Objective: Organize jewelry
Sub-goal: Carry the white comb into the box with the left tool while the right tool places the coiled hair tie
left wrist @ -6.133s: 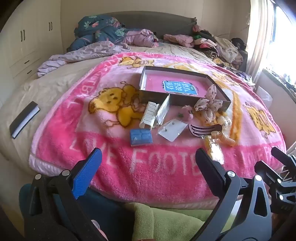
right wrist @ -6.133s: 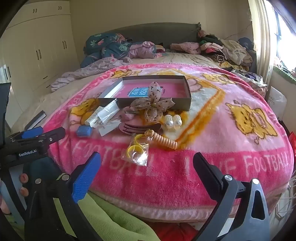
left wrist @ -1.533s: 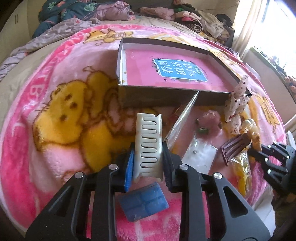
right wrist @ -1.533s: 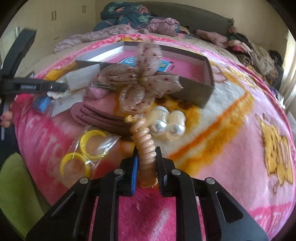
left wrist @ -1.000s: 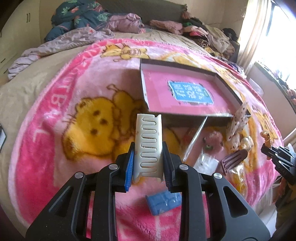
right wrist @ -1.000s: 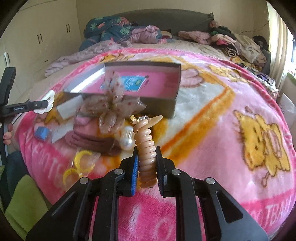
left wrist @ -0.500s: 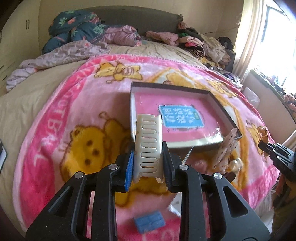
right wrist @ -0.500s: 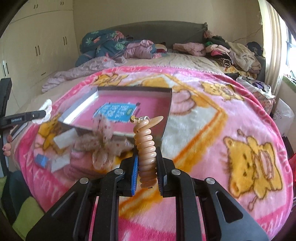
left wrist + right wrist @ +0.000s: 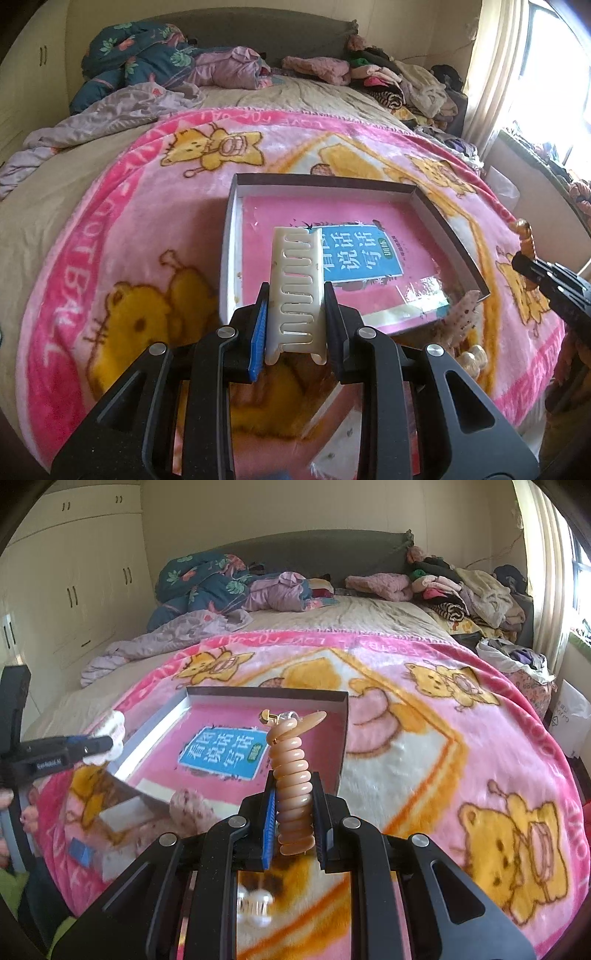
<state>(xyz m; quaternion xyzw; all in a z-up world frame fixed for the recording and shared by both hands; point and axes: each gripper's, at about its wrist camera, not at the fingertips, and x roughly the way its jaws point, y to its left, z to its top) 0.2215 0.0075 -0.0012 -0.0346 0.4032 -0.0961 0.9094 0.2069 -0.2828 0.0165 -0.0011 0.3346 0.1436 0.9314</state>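
**A:** Where are we? A bedroom: a wide bed with heaped clothes at the headboard, and a pink cartoon blanket spread across it as the work surface.

**B:** And on the blanket sits the shallow open box, pink inside with a blue label, nothing in it yet as far as I can see. The loose bits lie at its near edge: a spotted fabric bow, a pair of pearl beads, a small blue piece.

**A:** Each hand is carrying one thing. The left gripper is clamped on a cream comb clip, held upright over the box's near left corner. The right gripper is pinched on a peach spiral hair tie, just short of the box's near right wall.

**B:** Both tilt downward toward the box, the two well apart from each other.

**A:** To do it well, I'd carry each piece clear over the wall, lower it near the floor, and release in separate corners so they don't tangle; the spiral may spring or roll if dropped from high
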